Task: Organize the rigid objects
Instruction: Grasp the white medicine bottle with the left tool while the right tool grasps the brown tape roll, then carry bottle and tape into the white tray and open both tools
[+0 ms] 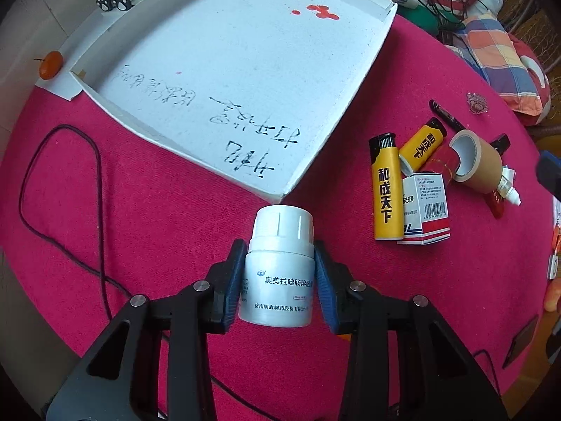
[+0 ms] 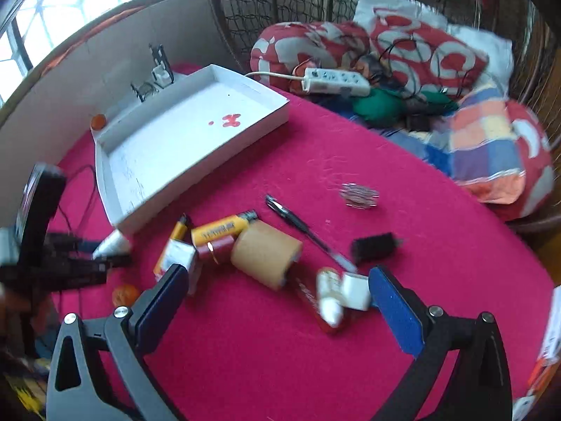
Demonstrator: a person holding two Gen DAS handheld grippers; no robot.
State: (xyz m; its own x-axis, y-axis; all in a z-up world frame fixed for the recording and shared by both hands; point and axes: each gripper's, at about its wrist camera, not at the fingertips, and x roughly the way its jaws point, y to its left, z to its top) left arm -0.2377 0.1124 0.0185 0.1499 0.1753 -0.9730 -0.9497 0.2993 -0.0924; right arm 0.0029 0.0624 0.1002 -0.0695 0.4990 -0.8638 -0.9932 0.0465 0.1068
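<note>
A white medicine bottle point(image 1: 278, 273) with a ribbed cap lies on the pink cloth, and my left gripper point(image 1: 278, 273) is shut on its body, a blue pad against each side. Just beyond it is the corner of a wide white tray point(image 1: 228, 70) with handwriting and red spots inside. To the right lies a cluster: two yellow lighters point(image 1: 385, 193), a small medicine box point(image 1: 426, 210), a brown tape roll point(image 1: 473, 161) and a dropper bottle point(image 1: 508, 189). My right gripper point(image 2: 277, 273) hangs open over that cluster, above the tape roll point(image 2: 266, 256) and the dropper bottle point(image 2: 329, 298).
A pen point(image 2: 301, 226), a black block point(image 2: 375, 245) and paper clips point(image 2: 359, 194) lie past the cluster. A black cable point(image 1: 59, 189) loops on the cloth at left. An orange fruit point(image 1: 51, 65) sits by the tray. A power strip point(image 2: 336, 80) and cushions lie behind.
</note>
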